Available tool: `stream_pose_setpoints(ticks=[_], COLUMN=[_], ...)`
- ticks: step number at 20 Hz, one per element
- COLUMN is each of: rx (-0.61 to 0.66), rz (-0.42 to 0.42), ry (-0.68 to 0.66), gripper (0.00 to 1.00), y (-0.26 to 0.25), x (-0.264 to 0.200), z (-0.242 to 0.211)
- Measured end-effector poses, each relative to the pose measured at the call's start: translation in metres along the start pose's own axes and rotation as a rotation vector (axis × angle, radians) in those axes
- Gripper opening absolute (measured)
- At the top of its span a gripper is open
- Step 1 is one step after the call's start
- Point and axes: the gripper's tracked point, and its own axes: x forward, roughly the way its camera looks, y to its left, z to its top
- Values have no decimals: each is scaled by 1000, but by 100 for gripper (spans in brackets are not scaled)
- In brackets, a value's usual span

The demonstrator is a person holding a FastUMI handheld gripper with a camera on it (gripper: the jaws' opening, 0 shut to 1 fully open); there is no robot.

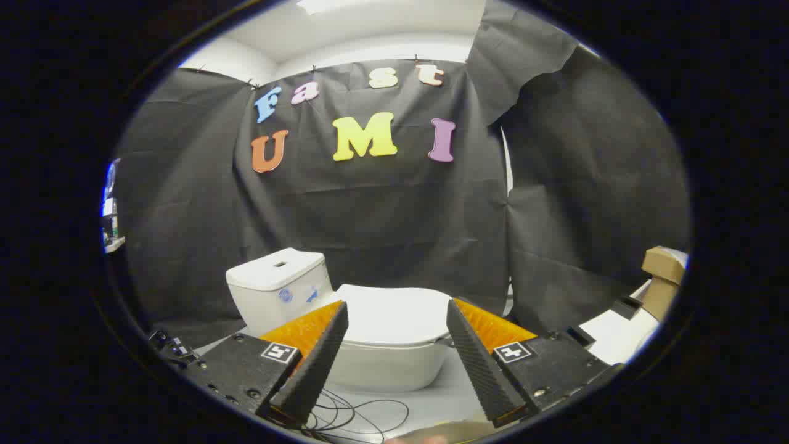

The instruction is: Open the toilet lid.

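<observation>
Approach to a closed toilet, nothing gripped yet.

The gripper is spread wide and empty, its ribbed, wedge-shaped fingers framing the toilet lid, which lies flat and shut at 12 o'clock just beyond the tips. The toilet looks smooth, glossy and rounded, with a boxy tank at 10 o'clock behind it. Thin cables coil on the floor below. Next, I judge, a finger must get under the lid's front rim and lift.
</observation>
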Motion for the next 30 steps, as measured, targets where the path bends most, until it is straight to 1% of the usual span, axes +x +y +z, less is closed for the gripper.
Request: stream_pose_setpoints(ticks=[5,8,13,22,26,30], rx=[-4,2,8,19,30,23], rz=[0,4,-36,-54,-64,-64], ry=[-19,-8,-20,-10,29,26], gripper=[100,100,100,100,100,100], y=[1,-1,-19,-28,-29,-28], x=[-2,1,1,1,6,19], z=[3,1,7,9,2,1])
